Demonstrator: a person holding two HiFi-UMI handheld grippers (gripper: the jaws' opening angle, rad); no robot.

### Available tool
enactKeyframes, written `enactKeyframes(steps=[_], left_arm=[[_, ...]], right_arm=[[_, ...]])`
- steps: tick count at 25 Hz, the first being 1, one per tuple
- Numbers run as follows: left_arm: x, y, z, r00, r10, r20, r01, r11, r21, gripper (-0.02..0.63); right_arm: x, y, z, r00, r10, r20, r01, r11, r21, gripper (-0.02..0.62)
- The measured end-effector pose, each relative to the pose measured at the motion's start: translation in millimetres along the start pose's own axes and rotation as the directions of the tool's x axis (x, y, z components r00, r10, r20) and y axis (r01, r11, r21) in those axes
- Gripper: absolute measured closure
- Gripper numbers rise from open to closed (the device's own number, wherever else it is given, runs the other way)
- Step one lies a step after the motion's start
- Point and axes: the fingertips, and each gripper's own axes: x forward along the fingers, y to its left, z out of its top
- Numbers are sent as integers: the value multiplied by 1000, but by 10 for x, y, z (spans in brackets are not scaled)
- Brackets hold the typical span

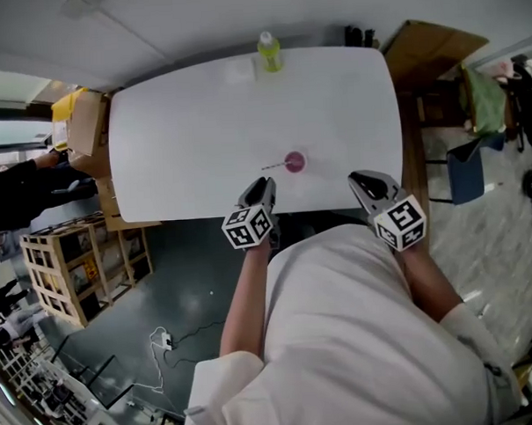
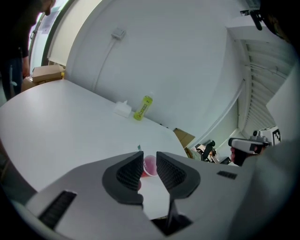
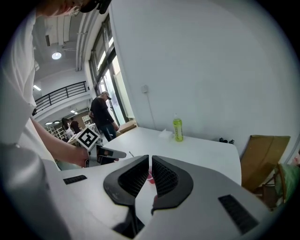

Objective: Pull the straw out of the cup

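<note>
A small pink cup [image 1: 295, 162] stands on the white table [image 1: 201, 131] near its front edge. A thin straw [image 1: 271, 167] runs from the cup's left side out to the left, low over the table; whether its end is still in the cup I cannot tell. My left gripper [image 1: 261, 184] is just in front of the straw, jaws open with nothing between them; through their gap I see the cup [image 2: 150, 165]. My right gripper [image 1: 361, 178] hovers right of the cup, its jaws almost together and empty, the cup [image 3: 150, 177] showing through the slit.
A green bottle [image 1: 269, 51] and a small white object [image 2: 123, 108] stand at the table's far edge by the wall. A cardboard sheet [image 1: 430, 46] leans at the far right. People and crates [image 1: 66, 260] are off the table's left side.
</note>
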Motion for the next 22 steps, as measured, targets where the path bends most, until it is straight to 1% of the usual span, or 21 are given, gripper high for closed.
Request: enactKeyframes(steps=[3, 6, 9, 12, 13, 16, 22], left_arm=[[140, 81, -44, 999, 40, -16, -41, 997, -66, 512], [284, 172, -81, 997, 68, -35, -72, 990, -123, 479], [373, 252, -64, 995, 96, -36, -100, 985, -142, 472], [449, 236, -1, 995, 97, -28, -100, 985, -140, 474], [466, 228, 24, 995, 98, -23, -100, 985, -140, 491], [474, 211, 84, 995, 104, -7, -104, 984, -147, 577], [448, 139, 126, 995, 99, 25, -93, 981, -169, 580]], right_arm=[[3, -140, -27, 1000, 7, -14, -7, 1000, 8, 551], [9, -266, -47, 1000, 7, -24, -7, 1000, 16, 551], [6, -336, -79, 1000, 9, -29, -9, 999, 31, 551], [9, -418, -132, 999, 8, -39, -6, 999, 41, 551], [16, -447, -145, 999, 6, -44, -4, 999, 43, 551], [43, -502, -165, 999, 3, -55, 0, 999, 53, 551], [72, -566, -159, 999, 13, -49, -10, 999, 52, 551]])
